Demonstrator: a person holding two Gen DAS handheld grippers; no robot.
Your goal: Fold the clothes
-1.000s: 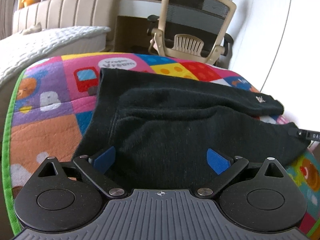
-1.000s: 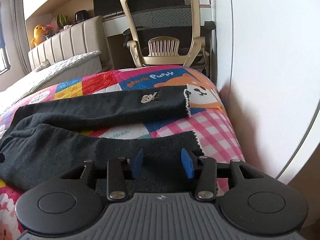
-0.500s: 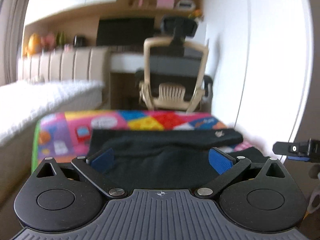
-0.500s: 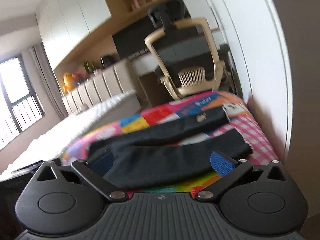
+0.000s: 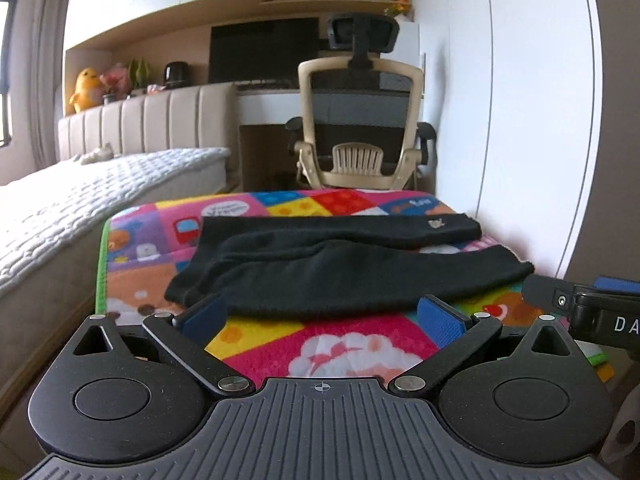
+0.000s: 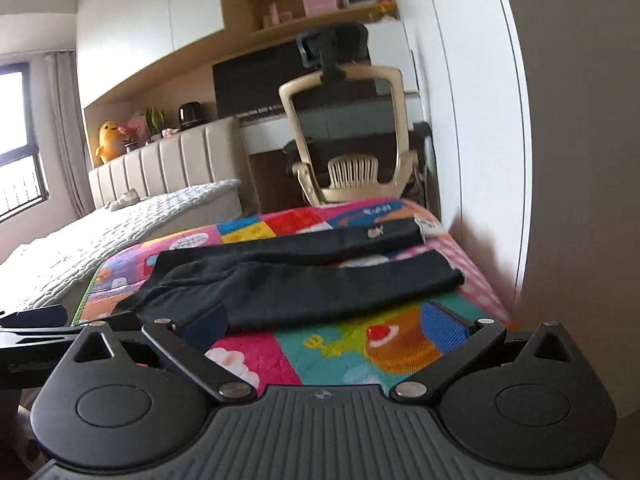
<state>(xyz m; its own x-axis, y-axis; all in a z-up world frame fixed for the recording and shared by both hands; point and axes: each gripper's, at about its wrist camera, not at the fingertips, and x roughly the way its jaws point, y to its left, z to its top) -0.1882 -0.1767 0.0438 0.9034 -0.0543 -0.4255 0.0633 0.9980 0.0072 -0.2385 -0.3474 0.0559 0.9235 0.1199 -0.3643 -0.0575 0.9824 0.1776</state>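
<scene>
A pair of black trousers (image 5: 344, 268) lies flat on a colourful cartoon mat (image 5: 340, 344), its two legs stretched to the right; a small emblem shows on the far leg. It also shows in the right wrist view (image 6: 304, 280). My left gripper (image 5: 322, 314) is open and empty, just short of the near leg's edge. My right gripper (image 6: 324, 320) is open and empty, near the same edge. The right gripper's tip shows in the left wrist view (image 5: 584, 300).
A bed with a white quilted cover (image 5: 80, 208) stands to the left of the mat. A beige office chair (image 5: 360, 136) and a desk stand beyond the mat. A white wall (image 5: 520, 120) borders the mat's right side.
Both grippers have pulled back and tilted up from the trousers. The right gripper, nearly closed over the near leg a second ago, has opened wide. The trousers now lie farther ahead.
</scene>
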